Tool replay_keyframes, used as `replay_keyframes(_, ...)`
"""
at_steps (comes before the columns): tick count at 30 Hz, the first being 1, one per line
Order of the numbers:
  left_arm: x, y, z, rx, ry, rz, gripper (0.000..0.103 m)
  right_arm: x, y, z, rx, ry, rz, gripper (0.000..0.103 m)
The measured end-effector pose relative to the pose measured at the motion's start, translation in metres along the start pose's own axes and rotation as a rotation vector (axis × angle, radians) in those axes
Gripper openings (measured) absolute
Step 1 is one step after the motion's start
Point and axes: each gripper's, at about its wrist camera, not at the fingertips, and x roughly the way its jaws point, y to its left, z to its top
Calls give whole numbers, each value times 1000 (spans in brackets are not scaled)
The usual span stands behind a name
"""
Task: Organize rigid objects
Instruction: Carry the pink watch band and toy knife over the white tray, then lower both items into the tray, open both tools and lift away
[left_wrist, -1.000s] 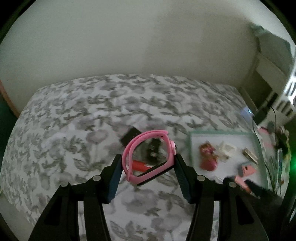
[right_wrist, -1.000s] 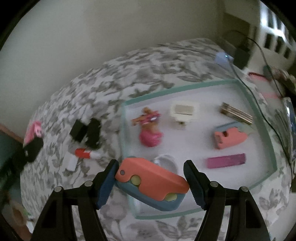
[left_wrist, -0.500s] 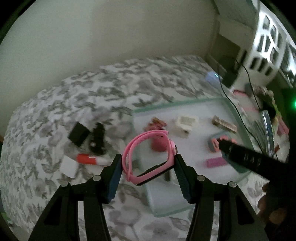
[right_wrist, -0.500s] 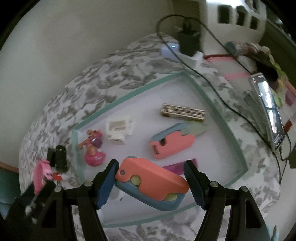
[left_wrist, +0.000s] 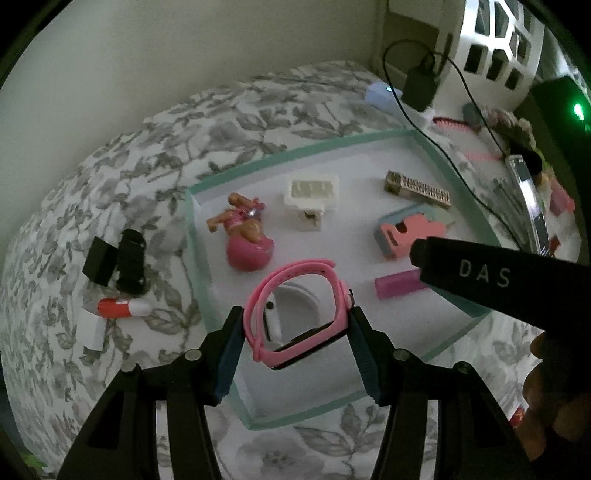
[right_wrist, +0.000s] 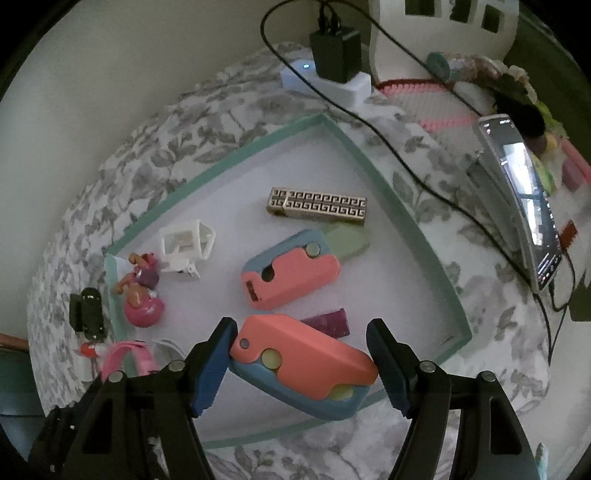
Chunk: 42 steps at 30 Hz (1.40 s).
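My left gripper is shut on a pink wristband watch, held above the near part of a shallow white tray with a teal rim. In the right wrist view my right gripper is shut on a coral-and-blue toy case, also above the tray. In the tray lie a pink doll, a white block, a patterned bar, a second coral-and-blue case and a purple stick. The right tool's black body crosses the left view.
On the floral bedspread left of the tray lie two black pieces and a red-and-white tube. A charger, power strip and cable sit beyond the tray. A phone leans at the right, beside clutter.
Both grippers have swung right and lower, from over the bedspread to over the tray, rolling as they went. Each keeps its object; the tray now fills both views.
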Motion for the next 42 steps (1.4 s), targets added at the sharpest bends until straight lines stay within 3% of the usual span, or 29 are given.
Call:
replay_keyframes(18,27,-14,-7,40,64,30,58,28,4,-8,-54,83,-34,75)
replay_keyframes(29,30,-22,-7,89,54,89,58,42,3,-12,-60,123,-41,75)
replay_keyframes(38,31,-20,-6,78,60,74,58,46,9,-11,-64,124,-45,76)
replay_keyframes(42,29,-20,-5,79,57,83,68,47,11,-13,-69,124,-46,76)
